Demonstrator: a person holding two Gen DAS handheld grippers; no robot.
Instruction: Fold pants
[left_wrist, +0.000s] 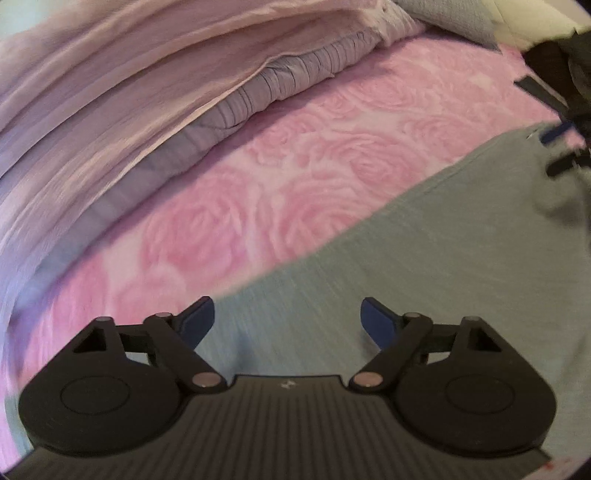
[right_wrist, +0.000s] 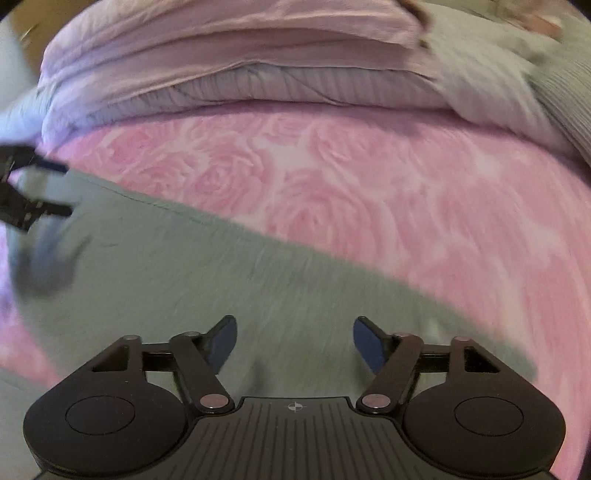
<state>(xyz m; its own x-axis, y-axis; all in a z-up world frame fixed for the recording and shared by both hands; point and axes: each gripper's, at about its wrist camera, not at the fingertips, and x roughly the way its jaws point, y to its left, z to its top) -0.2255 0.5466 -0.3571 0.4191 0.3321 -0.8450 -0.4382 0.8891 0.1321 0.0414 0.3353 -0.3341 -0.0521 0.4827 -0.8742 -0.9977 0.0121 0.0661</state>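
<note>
both grippers hover with jaws spread and empty, left gripper (left_wrist: 287, 320) and right gripper (right_wrist: 294, 341) over the grey-green pants (right_wrist: 207, 280); pants lie flat on the pink rose bedspread (right_wrist: 388, 192), short of the folded lilac bedding (right_wrist: 229, 55) at its far edge

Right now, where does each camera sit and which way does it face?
Left wrist: on the left gripper, open over the grey-green pants, facing the pink bedspread; other gripper at right edge.
Right wrist: on the right gripper, open over the pants; other gripper at left edge.
Shared: pants, bedspread, folded bedding.
</note>
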